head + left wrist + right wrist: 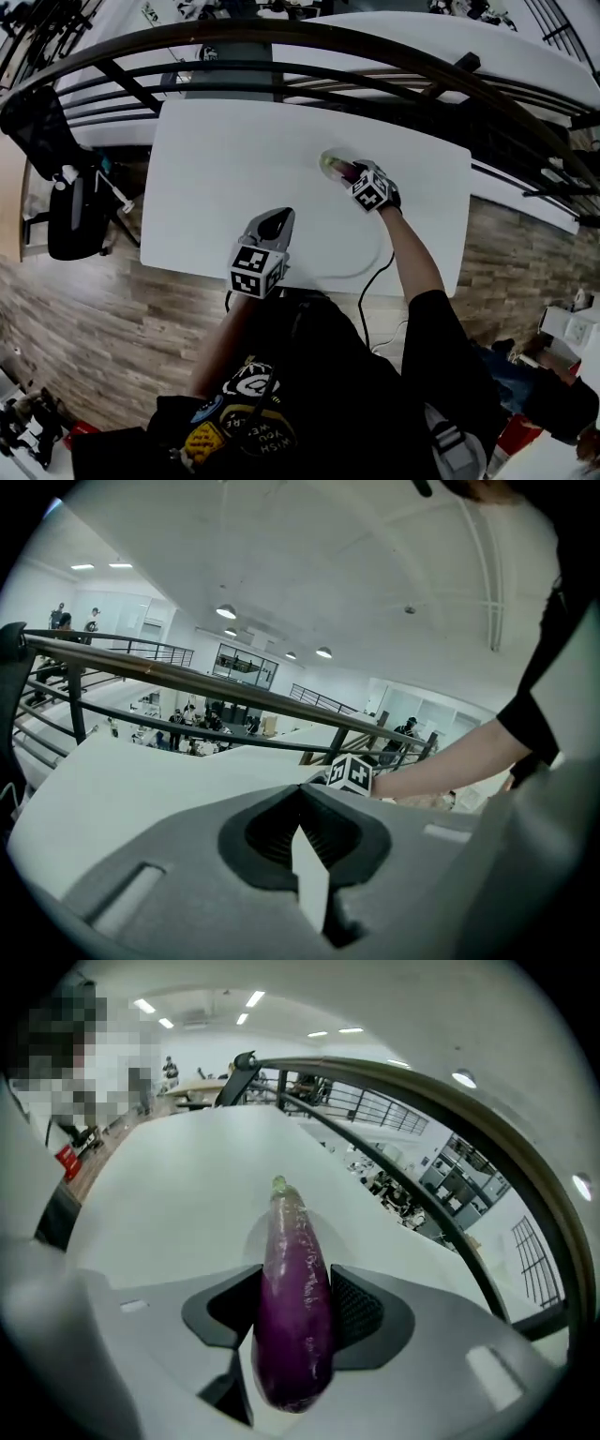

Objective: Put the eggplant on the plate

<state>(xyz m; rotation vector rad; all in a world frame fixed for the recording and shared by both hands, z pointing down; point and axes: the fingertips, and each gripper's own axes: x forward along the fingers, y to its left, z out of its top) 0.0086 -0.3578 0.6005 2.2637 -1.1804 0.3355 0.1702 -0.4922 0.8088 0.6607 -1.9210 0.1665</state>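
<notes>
At the near table edge: the left gripper [272, 223] is held over the white table [206, 169], its jaws drawn together with nothing seen between them. No part in the task is judged to be taken by it.
Just beyond it: the plate [370, 269] is made out only as a faint curved rim, white on white, lying between the two grippers.
Toward the plate's far side: the eggplant [292, 1307] is clamped lengthwise between the jaws of the right gripper [353, 176]. The pads are pressed on both its flanks and its green stem end is pointed away toward the tabletop.
Step in hand: carrying is judged to be the step. The eggplant is gripped but not yet laid on the plate.
Next move: the eggplant is to be brought over the plate's middle and lowered until it lies flat, and only then are the jaws to be parted. A low release is called for, since a long glossy thing may roll.
Hard to make out: it cannot be told whether the eggplant is clear of the table or touching it, nor whether it is already over the plate. The plate's far rim is lost against the table.
Farthest off: a dark railing [281, 37] is seen beyond the table.
</notes>
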